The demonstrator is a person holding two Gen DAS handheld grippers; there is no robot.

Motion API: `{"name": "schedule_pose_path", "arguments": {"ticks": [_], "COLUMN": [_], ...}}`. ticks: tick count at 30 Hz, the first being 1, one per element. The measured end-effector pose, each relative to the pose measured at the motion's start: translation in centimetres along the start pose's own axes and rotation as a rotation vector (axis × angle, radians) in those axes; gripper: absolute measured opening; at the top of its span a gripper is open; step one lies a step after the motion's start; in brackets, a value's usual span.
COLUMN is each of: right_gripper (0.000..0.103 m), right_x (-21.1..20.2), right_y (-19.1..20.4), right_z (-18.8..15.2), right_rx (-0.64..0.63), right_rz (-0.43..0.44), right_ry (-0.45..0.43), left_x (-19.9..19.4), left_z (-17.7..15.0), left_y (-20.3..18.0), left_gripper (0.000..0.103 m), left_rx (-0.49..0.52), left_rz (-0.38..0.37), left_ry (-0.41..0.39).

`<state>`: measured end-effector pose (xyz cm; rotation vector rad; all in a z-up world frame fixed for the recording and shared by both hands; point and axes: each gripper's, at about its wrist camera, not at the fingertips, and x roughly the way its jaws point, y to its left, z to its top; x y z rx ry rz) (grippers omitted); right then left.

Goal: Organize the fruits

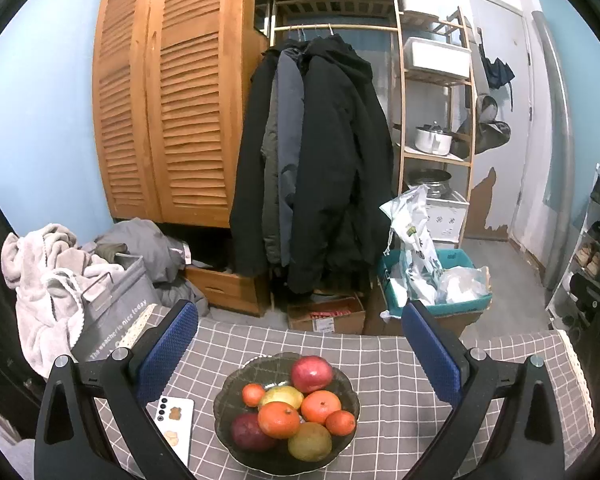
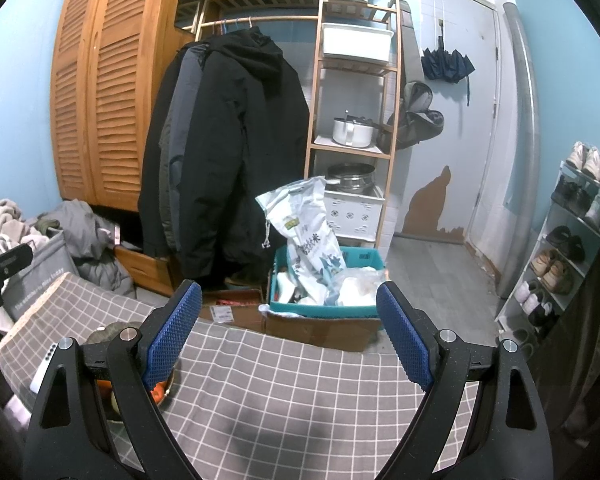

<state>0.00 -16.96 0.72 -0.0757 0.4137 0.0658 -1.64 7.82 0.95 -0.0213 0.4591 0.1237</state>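
A table (image 1: 420, 432) draped in a grey cloth with a white grid, lace-trimmed at its edges, carries everything the task concerns. Toward its near left part stands a dark, smoky glass bowl with a scalloped rim (image 1: 350, 398), and all the fruit in view already lies heaped in it: a red apple-like fruit (image 1: 311, 374) at the far side, a yellow-green mango (image 1: 309, 441) and a dark red one (image 1: 249, 432) at the near side, a yellow lemon-shaped fruit (image 1: 281, 396) in the middle, two large oranges (image 1: 279, 420) and two small mandarins (image 1: 253, 394) wedged between. Piled so, they brace one another and cannot roll; such a heap fits fruit gathered in as well as fruit waiting to be sorted out, and no fruit shows on the cloth itself. The left claw (image 1: 298, 354) hangs above the bowl, blue pads spread wide and grasping nothing, squared to the pile as if to reach in or draw back. The right claw (image 2: 289, 336) is likewise released and bare, over the bare right stretch of cloth, with the bowl only peeking from behind its left finger. Beside the bowl, at the left edge, a white phone (image 1: 176, 428) lies back up, bear stickers on its case. Off the table, a grey laundry bag (image 1: 112, 312) reads "The weather is nice today".
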Motion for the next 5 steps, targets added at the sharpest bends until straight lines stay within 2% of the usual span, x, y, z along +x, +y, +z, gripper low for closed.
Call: {"name": "schedule_pose_path", "arguments": {"ticks": [5], "right_gripper": [0.088], "right_x": [0.01], "right_y": [-0.04], "right_z": [0.04], "right_rx": [-0.001], "right_rz": [0.001], "right_ry": [-0.001], "left_x": [0.10], "left_z": [0.03], "left_y": [0.09], "left_gripper": [0.103], "left_rx": [-0.002], "left_rz": [0.004], "left_ry": [0.001]}}
